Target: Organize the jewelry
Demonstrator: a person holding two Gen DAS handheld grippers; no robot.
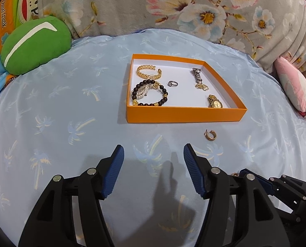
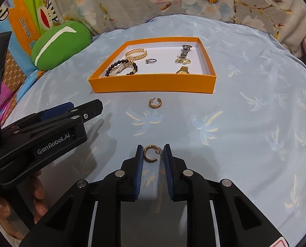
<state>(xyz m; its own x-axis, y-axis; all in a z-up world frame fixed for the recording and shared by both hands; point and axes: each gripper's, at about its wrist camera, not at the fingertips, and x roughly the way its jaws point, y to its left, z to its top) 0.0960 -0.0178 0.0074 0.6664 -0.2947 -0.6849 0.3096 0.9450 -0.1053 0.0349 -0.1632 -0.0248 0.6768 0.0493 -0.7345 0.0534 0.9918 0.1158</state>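
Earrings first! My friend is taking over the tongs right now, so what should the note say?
Right tongs: closing round the near earring, not clearly gripping yet.
Left tongs: open, empty.
Second earring lies on the sheet just before the box.
Done: bracelets, ring and watch are in the box.
Left: put both earrings in.

Both cameras sit low over the bed (image 1: 50, 107), looking forward along their own jaws toward the floral blanket (image 1: 173, 6) at the back. The left wrist view is closer to the orange box (image 1: 186, 116), seeing it slightly right of centre. The right wrist view stands further back. Both share the box, the green cushion (image 2: 60, 45) and a gold earring (image 2: 155, 103).
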